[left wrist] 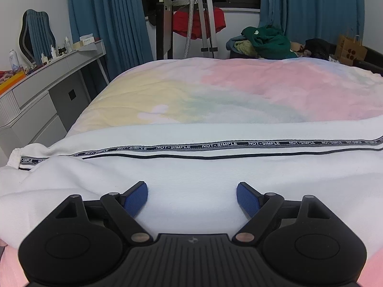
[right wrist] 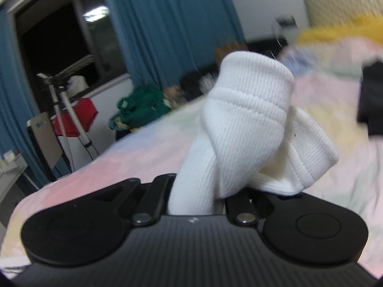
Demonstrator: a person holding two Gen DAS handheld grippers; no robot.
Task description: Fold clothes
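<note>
I am keeping my left hand-held gripper spread wide just above the white knit garment with the black lettered stripe, lying across the near edge of the pastel-blanketed bed, ready to pin it. My right hand-held gripper is clamping its ribbed white cuff, lifting it for folding.

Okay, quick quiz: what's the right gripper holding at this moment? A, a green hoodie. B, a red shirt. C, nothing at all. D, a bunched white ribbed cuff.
D: in the right wrist view the right gripper is shut on a bunched white ribbed cuff that stands up from between its fingers.
</note>
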